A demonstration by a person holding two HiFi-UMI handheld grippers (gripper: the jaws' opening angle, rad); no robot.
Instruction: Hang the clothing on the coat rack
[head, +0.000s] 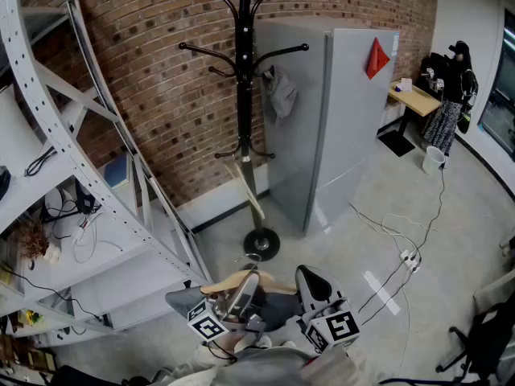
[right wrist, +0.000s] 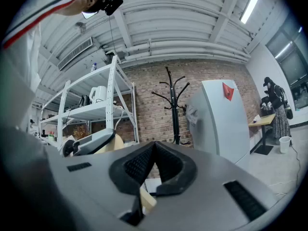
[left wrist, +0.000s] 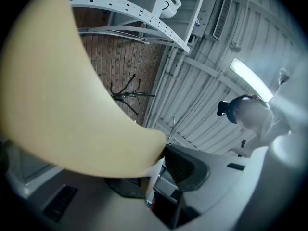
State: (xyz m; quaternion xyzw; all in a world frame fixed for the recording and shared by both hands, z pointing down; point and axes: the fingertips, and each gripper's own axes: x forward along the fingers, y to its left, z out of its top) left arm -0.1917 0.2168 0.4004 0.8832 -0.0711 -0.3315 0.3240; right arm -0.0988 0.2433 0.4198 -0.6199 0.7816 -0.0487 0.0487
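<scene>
Two tongs [head: 249, 284] [head: 312, 280], one hanger [head: 219, 285], one coat rack [head: 244, 95] — one cabinet [head: 346, 111].

The person's grey left gripper [head: 248, 286] and right gripper [head: 312, 284], each with black ribbed pads [right wrist: 137, 165] and a cube [head: 342, 326] of black-and-white square markers, seen with a pale sleeve [right wrist: 33, 20] striped red and dark.

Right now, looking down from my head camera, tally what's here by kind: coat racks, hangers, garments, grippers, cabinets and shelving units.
Black coat rack: 1
Wooden hanger: 1
Grey garment: 1
Grippers: 2 (left gripper, right gripper)
Grey cabinet: 1
White shelving unit: 1
Total: 7
</scene>
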